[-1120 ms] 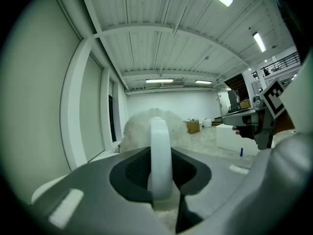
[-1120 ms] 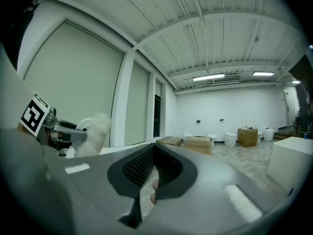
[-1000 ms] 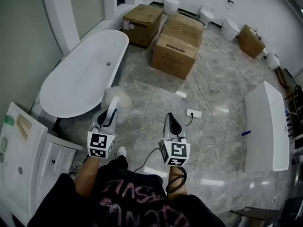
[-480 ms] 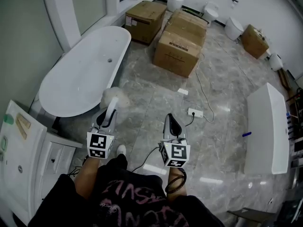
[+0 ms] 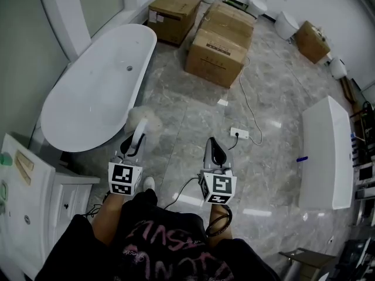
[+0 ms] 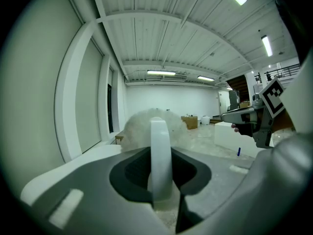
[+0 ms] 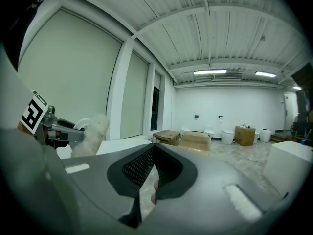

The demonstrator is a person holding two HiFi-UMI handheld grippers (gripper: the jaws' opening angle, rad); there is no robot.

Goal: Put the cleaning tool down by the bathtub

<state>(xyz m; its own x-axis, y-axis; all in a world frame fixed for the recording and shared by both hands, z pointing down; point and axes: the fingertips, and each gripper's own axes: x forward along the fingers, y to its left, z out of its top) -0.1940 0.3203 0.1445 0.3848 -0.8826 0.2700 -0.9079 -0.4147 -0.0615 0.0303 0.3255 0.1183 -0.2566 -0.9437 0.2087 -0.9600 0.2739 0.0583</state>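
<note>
Looking down in the head view, the left gripper (image 5: 135, 144) holds the cleaning tool (image 5: 143, 120), its fluffy head just right of the bathtub (image 5: 88, 98); the right gripper (image 5: 212, 148) is nearby. Left gripper view: jaws clamped on the tool's white handle. Right gripper view: jaws together, empty.

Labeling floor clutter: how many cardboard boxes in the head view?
4. One box beyond the bathtub's far end; near box and far box touching mid-floor; one box at far right. Others may be hidden.

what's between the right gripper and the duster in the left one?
Just bare marble floor, per head view: nothing sits between the right gripper and the duster clamped in the left gripper.
</note>
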